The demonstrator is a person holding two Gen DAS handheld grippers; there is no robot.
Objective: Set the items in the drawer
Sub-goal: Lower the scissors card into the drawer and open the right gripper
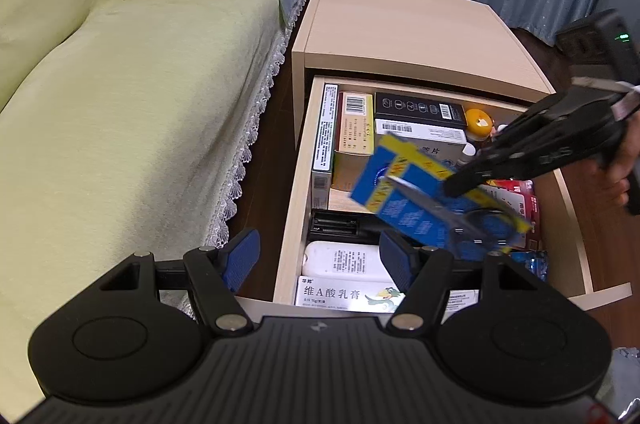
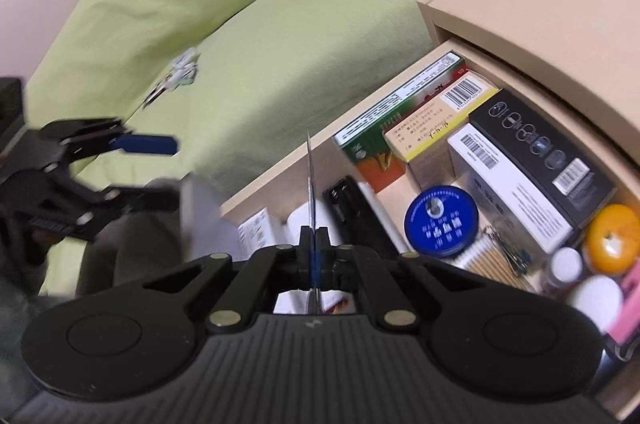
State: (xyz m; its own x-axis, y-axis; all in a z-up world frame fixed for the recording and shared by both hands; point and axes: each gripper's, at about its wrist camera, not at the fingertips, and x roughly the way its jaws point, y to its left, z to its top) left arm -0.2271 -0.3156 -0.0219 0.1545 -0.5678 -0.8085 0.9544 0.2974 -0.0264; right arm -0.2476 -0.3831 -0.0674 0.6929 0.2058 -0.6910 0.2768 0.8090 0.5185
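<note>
Bedside setting: green-covered sofa (image 1: 120, 95) at frame left, pale wood cabinet (image 1: 404, 27) at centre, its drawer (image 1: 290, 220) pulled out and crowded.

Item in hand: scissors pack (image 1: 424, 199), a blue and yellow card with scissors mounted on it. Held tilted above the lower right part of the drawer, not yet resting on the contents. In the right wrist view it shows edge-on, as a thin vertical line at frame centre.

Right gripper (image 1: 460, 183): pinched tight on the card's edge; jaws all but closed.

Left gripper (image 1: 320, 256): jaws wide apart, holding nothing, poised at the drawer's near left corner, bottom of frame.

Drawer contents, outward from the pack:
- 1 white bottle (image 1: 340, 258) and 1 white ointment box (image 1: 344, 294), lower edge.
- 1 black remote-like object (image 1: 344, 224), just above them.
- 1 round blue tin (image 2: 438, 222) and a bundle of cotton swabs (image 2: 492, 260), seen in the right wrist view.
- Several upright boxes (image 1: 352, 127) along the back.
- 1 orange-capped jar (image 1: 478, 121), back right.

Handling note: free floor is scarce, so the pack likely has to lie flat on top of other items. Lower it level, low enough for the drawer to shut, then release; the scissor tip should not snag the boxes.
</note>
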